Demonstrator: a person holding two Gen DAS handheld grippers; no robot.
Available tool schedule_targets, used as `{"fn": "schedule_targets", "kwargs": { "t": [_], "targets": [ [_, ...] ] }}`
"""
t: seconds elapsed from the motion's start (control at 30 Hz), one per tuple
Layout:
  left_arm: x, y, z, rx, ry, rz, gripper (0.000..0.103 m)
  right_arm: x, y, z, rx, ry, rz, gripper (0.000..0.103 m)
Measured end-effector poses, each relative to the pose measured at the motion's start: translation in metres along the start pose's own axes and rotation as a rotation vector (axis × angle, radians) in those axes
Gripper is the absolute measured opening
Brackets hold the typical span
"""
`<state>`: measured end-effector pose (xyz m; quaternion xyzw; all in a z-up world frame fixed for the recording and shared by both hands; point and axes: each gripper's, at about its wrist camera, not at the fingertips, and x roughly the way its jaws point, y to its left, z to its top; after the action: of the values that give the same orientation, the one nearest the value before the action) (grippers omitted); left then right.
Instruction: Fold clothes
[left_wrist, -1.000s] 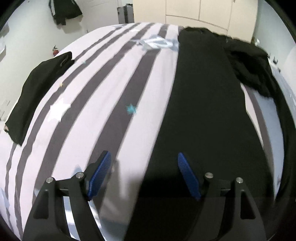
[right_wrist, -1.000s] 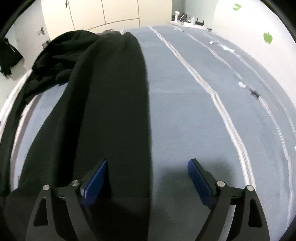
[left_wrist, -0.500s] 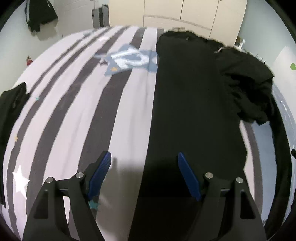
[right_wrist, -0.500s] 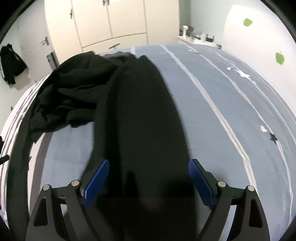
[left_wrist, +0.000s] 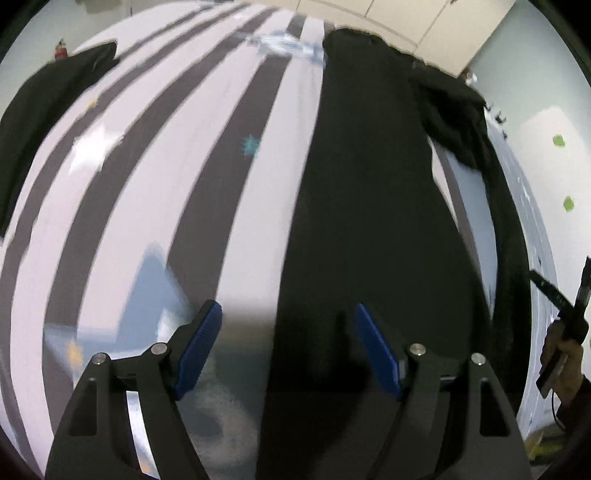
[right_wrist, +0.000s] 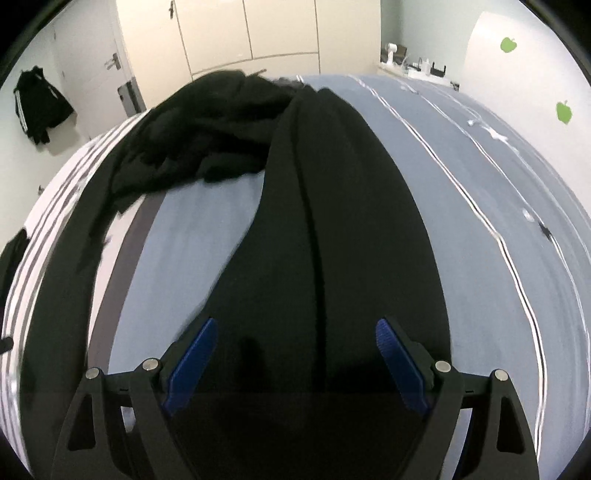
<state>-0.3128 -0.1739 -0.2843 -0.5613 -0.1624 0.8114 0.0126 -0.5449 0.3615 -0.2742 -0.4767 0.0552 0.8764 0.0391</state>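
A long black garment lies stretched flat along the bed, its far end bunched in a crumpled heap. It also shows in the right wrist view, with the heap at its far left. My left gripper is open and empty, hovering over the garment's left edge near its close end. My right gripper is open and empty, hovering over the garment's close end, which spans the gap between its blue pads.
The bed has a striped white and grey cover on the left and a blue cover on the right. A second black garment lies at the bed's far left. A wardrobe and a hanging jacket stand beyond.
Both grippers have shifted sideways over the bed. The right gripper now sits centred over the black garment, having been over its right edge before. Both stay open.
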Motion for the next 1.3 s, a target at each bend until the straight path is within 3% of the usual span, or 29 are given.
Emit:
{"fn": "schedule_targets", "kwargs": {
  "t": [0.1,0.2,0.37,0.43,0.5,0.53,0.57,0.6,0.63,0.73,0.97,1.13,1.3],
  "targets": [
    [0.007,0.007,-0.025,-0.018,0.044,0.020,0.073,-0.020,0.001,-0.034,-0.011,0.029,-0.003,0.085],
    [0.009,0.009,-0.032,-0.027,0.024,0.014,0.073,-0.023,-0.003,-0.057,-0.027,0.057,-0.032,0.085],
    [0.017,-0.006,-0.010,0.000,-0.033,-0.013,0.074,-0.026,-0.017,-0.078,-0.017,0.077,-0.080,0.085],
    [0.029,-0.011,-0.003,0.005,-0.023,0.004,0.074,-0.030,-0.020,-0.081,-0.006,0.079,-0.082,0.085],
    [0.043,-0.022,-0.001,0.058,-0.005,0.070,0.073,-0.032,-0.021,-0.084,0.000,0.083,-0.081,0.085],
    [0.044,-0.029,-0.001,0.094,-0.015,0.098,0.066,-0.031,-0.021,-0.086,0.000,0.090,-0.082,0.085],
    [0.043,-0.036,-0.003,0.133,-0.027,0.103,0.045,-0.030,-0.020,-0.088,0.000,0.097,-0.082,0.085],
    [0.041,-0.040,-0.003,0.153,-0.031,0.087,0.033,-0.029,-0.020,-0.090,0.006,0.100,-0.080,0.085],
    [0.038,-0.043,-0.001,0.152,-0.027,0.064,0.009,-0.029,-0.022,-0.090,0.021,0.103,-0.076,0.085],
    [0.021,-0.057,0.003,0.163,-0.031,0.022,0.005,-0.034,-0.026,-0.089,0.063,0.093,-0.064,0.085],
    [-0.048,-0.142,0.016,0.265,-0.113,-0.080,0.005,-0.051,-0.044,-0.082,0.102,0.041,-0.027,0.085],
    [-0.084,-0.249,0.013,0.365,-0.142,-0.196,0.004,-0.070,-0.083,-0.079,0.141,0.015,-0.002,0.085],
    [-0.082,-0.368,-0.012,0.463,-0.095,-0.337,0.004,-0.093,-0.133,-0.075,0.194,-0.004,0.025,0.085]
  ]
}}
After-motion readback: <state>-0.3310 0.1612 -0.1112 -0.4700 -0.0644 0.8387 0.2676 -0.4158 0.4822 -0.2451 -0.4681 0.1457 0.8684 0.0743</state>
